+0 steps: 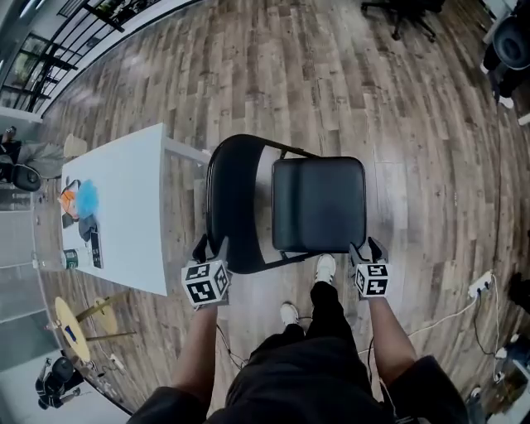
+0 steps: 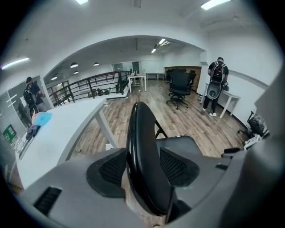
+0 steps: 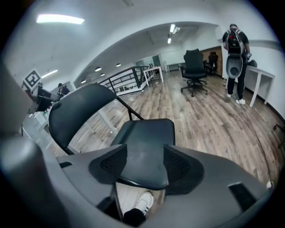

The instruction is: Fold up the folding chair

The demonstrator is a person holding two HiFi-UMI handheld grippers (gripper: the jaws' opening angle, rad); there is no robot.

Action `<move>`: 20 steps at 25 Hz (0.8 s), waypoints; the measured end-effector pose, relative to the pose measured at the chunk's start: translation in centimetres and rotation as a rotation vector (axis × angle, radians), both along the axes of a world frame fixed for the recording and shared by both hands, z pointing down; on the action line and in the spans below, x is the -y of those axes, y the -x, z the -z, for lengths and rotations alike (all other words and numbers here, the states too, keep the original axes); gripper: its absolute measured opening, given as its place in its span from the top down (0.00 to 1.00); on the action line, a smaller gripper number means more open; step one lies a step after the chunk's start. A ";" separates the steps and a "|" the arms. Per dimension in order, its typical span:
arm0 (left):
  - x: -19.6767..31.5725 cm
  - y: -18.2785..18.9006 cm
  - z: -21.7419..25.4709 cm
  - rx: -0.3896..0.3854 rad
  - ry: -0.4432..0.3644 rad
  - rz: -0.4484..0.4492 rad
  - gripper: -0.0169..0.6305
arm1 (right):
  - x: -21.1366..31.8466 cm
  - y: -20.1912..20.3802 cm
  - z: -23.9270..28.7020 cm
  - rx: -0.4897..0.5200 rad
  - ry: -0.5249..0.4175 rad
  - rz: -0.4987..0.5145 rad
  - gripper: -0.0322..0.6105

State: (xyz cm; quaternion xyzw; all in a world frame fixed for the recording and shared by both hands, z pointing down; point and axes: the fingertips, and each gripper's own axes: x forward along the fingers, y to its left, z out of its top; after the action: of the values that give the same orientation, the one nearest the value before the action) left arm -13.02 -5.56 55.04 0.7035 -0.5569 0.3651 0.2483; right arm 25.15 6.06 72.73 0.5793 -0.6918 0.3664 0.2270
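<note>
Two jaws of the left gripper (image 1: 211, 246) squeeze the backrest (image 2: 142, 151); the right gripper (image 1: 365, 246) squeezes the seat (image 3: 149, 138) corner between its jaws. The chair (image 1: 240, 199) is probably stiff, heavy and slippery, so hold those edges tight.

A white table (image 1: 132, 207) is sitting at the frame's left, something blue (image 1: 86, 199) lying on it. An office chair (image 1: 406, 12) is standing top right. A person (image 3: 234, 49) wearing a backpack is standing at the far right.
</note>
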 end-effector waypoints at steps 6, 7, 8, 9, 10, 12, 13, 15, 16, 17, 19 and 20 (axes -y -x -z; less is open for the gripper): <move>1.7 0.1 -3.1 -0.084 0.055 0.036 0.60 | -0.3 -2.6 -9.1 0.133 0.197 0.011 0.52; 2.0 0.2 -3.7 -0.099 0.062 0.039 0.60 | -0.3 -2.8 -10.4 0.163 0.222 0.008 0.52; 2.4 0.2 -4.2 -0.111 0.068 0.041 0.60 | -0.2 -2.9 -11.8 0.187 0.243 0.006 0.51; 2.7 0.2 -4.6 -0.124 0.074 0.044 0.61 | -0.1 -3.1 -13.1 0.208 0.262 0.007 0.50; 3.0 0.0 -4.9 -0.144 0.082 0.050 0.61 | 0.1 -3.1 -14.3 0.227 0.280 0.010 0.49; 3.5 -0.4 -5.3 -0.189 0.095 0.070 0.61 | 0.4 -3.3 -16.6 0.261 0.315 0.017 0.47; 3.7 -0.6 -5.5 -0.198 0.098 0.074 0.61 | 0.4 -3.4 -17.8 0.274 0.333 0.016 0.46; 4.0 -0.8 -6.0 -0.195 0.102 0.067 0.61 | 0.3 -4.0 -20.3 0.298 0.371 -0.002 0.45; 4.0 -0.8 -6.2 -0.192 0.104 0.061 0.61 | 0.1 -4.2 -21.6 0.314 0.389 -0.015 0.44; 3.9 -0.9 -6.5 -0.191 0.108 0.056 0.61 | -0.2 -4.3 -22.9 0.340 0.405 -0.028 0.43; 3.8 -1.4 -7.5 -0.197 0.119 0.045 0.61 | -0.7 -4.8 -25.0 0.420 0.428 -0.056 0.42; 3.8 -1.8 -8.1 -0.206 0.127 0.042 0.61 | -0.8 -5.1 -25.6 0.467 0.433 -0.065 0.41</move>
State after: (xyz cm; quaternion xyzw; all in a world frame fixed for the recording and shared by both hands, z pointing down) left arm -11.19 -9.32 63.16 0.7082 -0.5191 0.3201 0.3557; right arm 30.20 6.84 98.31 0.4394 -0.6124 0.6353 0.1683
